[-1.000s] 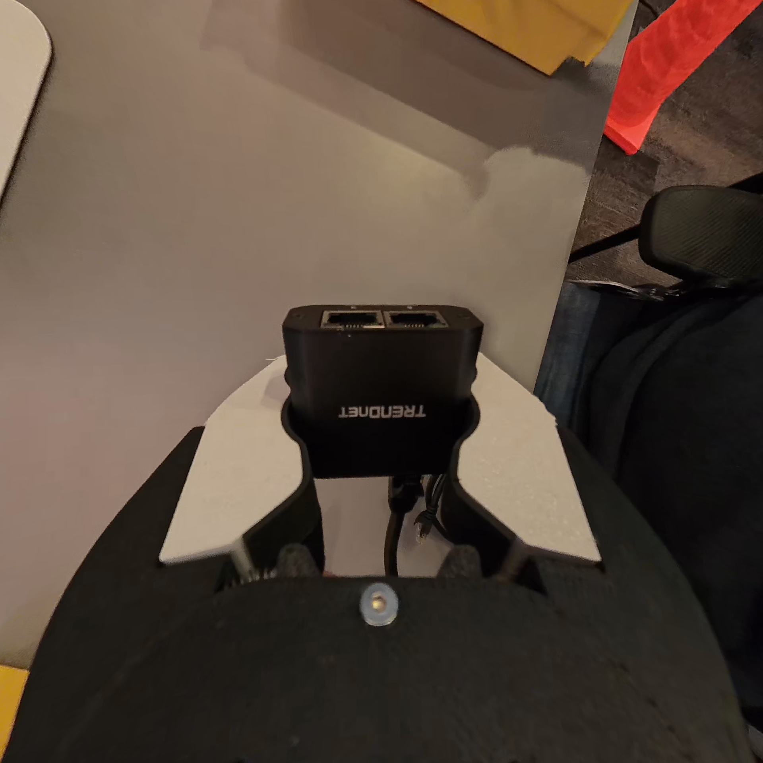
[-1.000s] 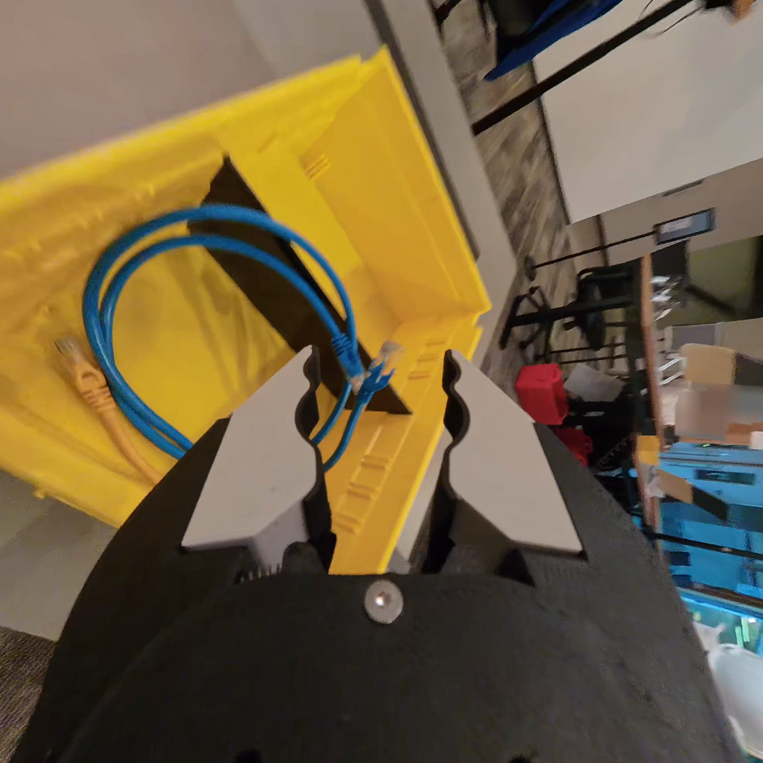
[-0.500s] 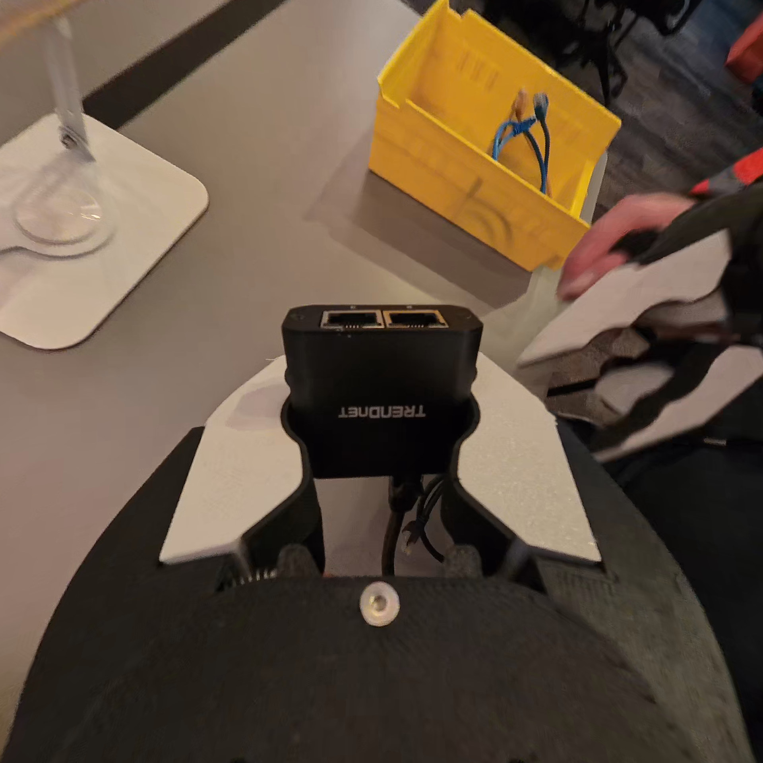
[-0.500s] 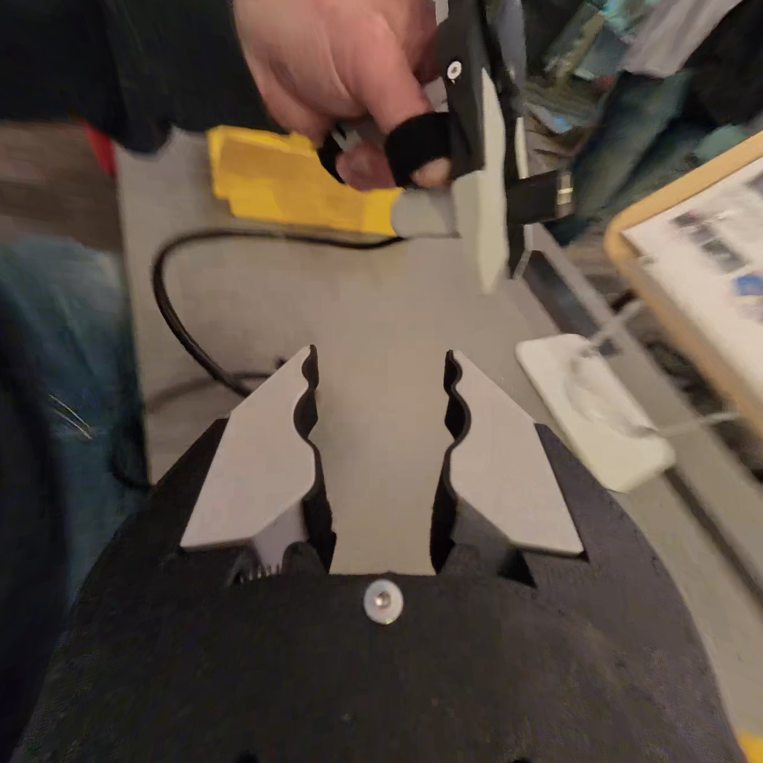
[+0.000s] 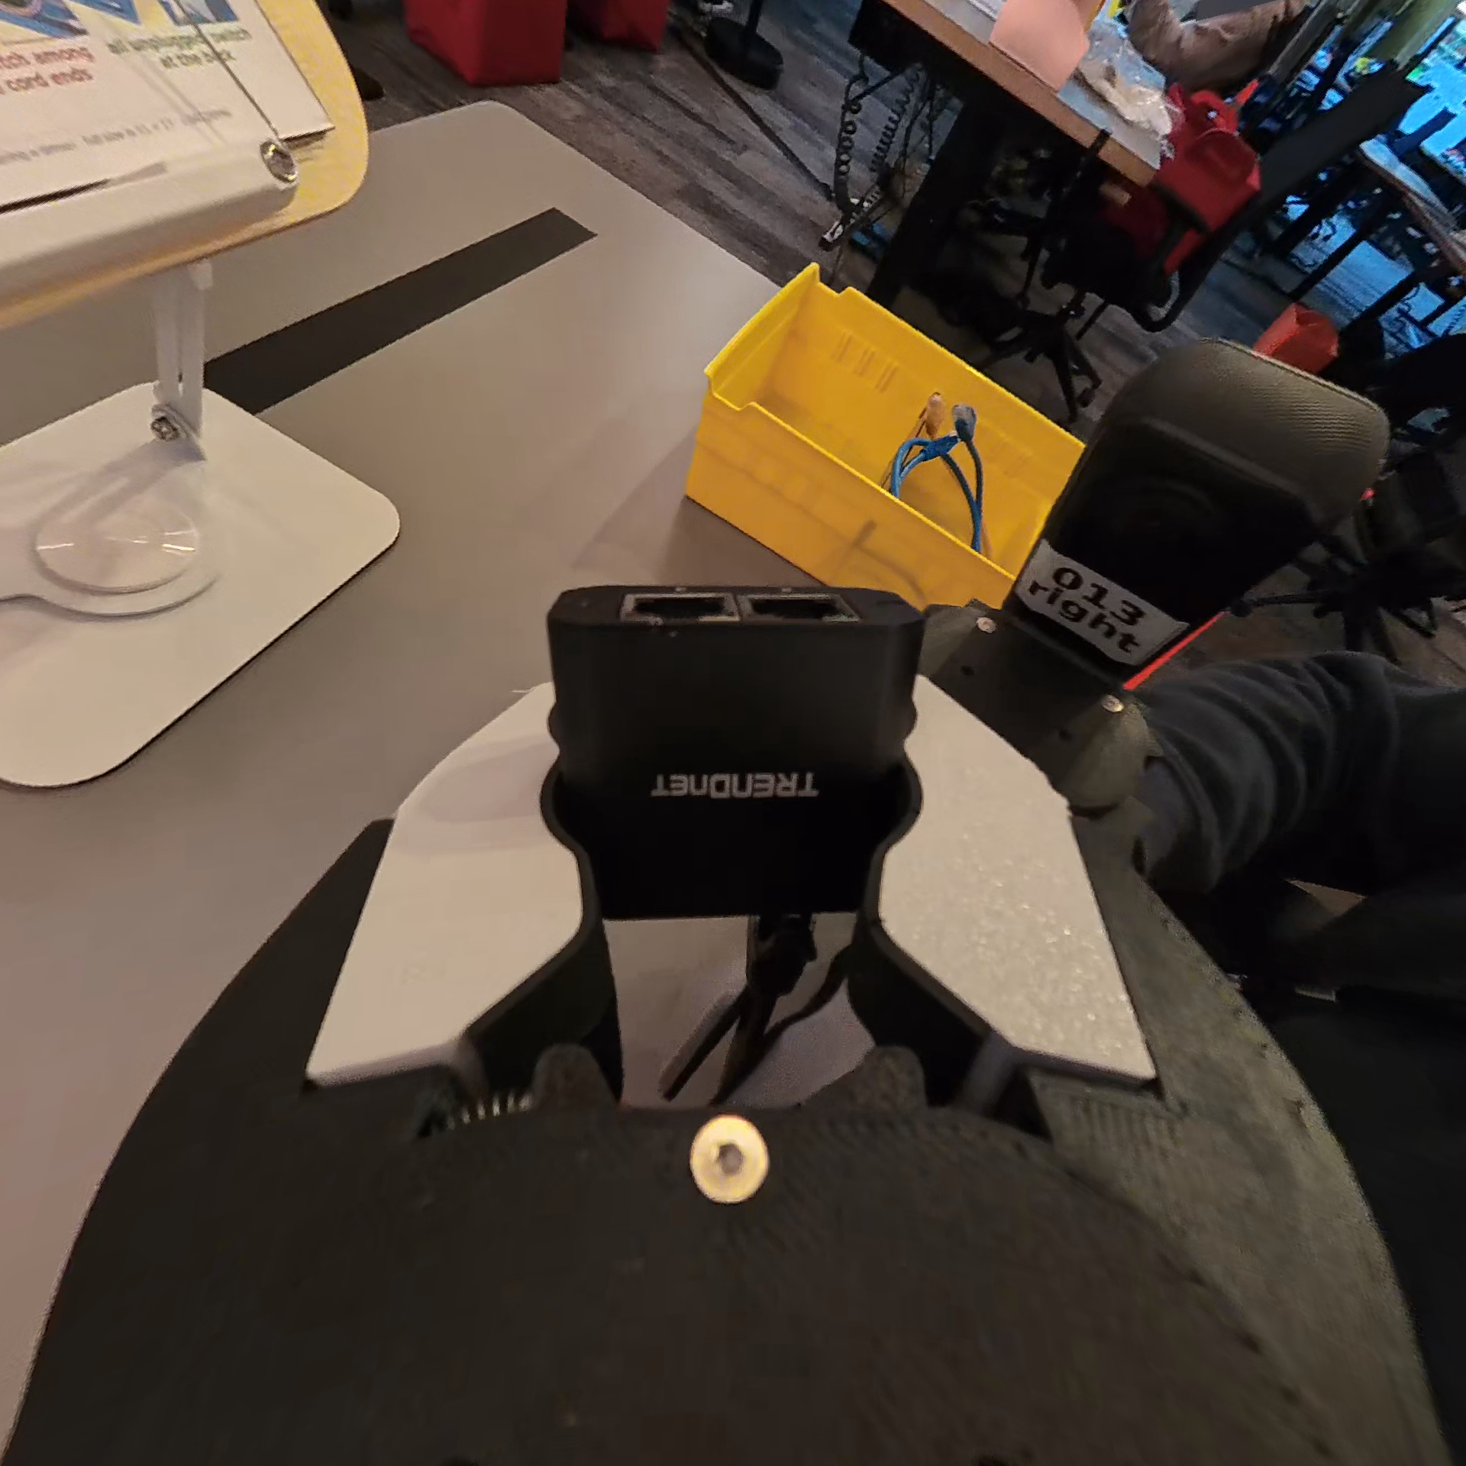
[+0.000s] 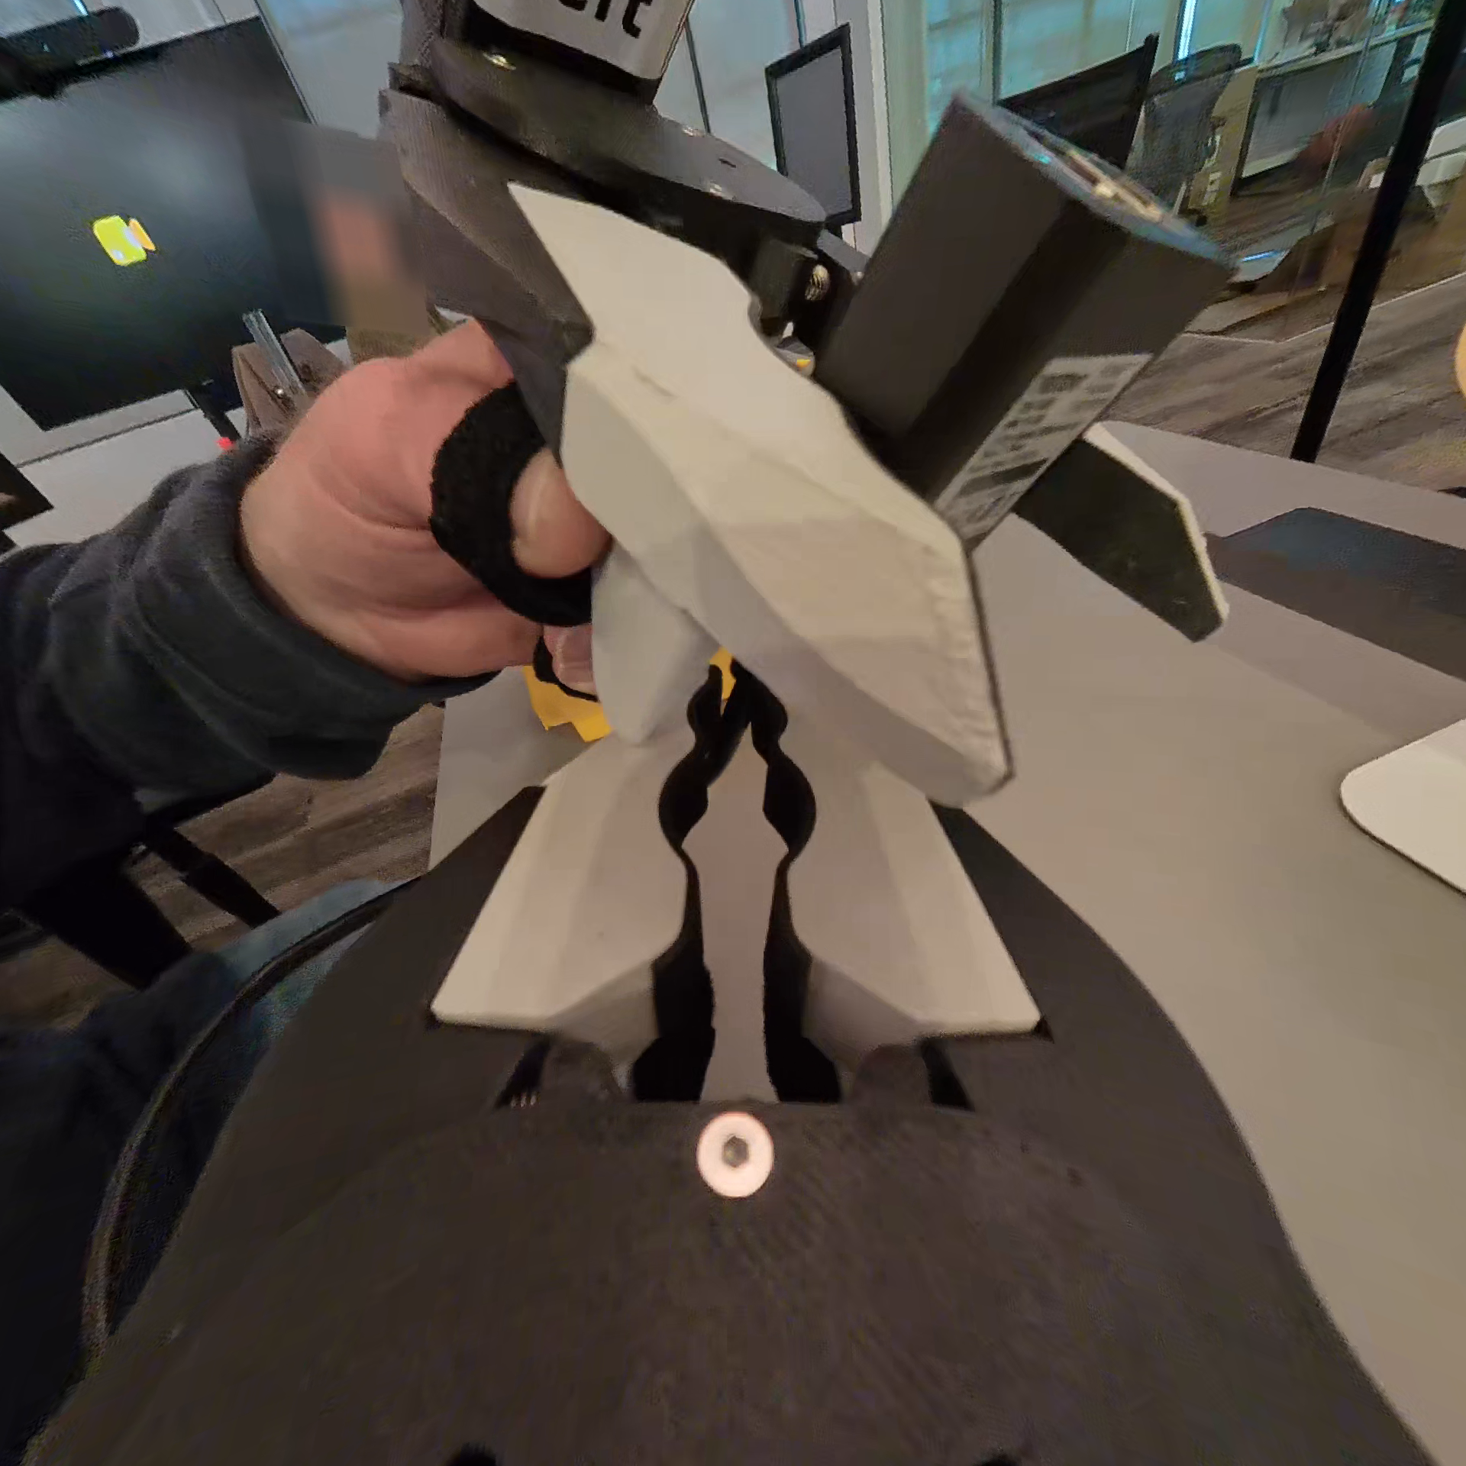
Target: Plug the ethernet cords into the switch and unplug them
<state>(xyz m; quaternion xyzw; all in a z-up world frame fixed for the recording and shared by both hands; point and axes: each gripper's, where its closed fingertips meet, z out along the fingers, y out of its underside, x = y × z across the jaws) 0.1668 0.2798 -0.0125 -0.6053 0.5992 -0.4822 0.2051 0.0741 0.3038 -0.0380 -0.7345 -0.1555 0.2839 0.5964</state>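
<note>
Two empty ports face forward on the black plastic switch, pinched in your left tool. Your right tool, nearly pressed together and empty, should spread before reaching the blue and orange cords in the yellow plastic bin near the tabletop's far right edge.

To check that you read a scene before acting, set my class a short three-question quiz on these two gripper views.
1. True or false: a cord is plugged into one of the ports of the switch.
2. Where do the ethernet cords lie? A: in the yellow bin. B: on the floor. C: on the white stand's base.
3. Fill in: the fingers of the left gripper are closed on the ____.

Key: 1 false, both ports are empty; 2 A; 3 switch.
</note>
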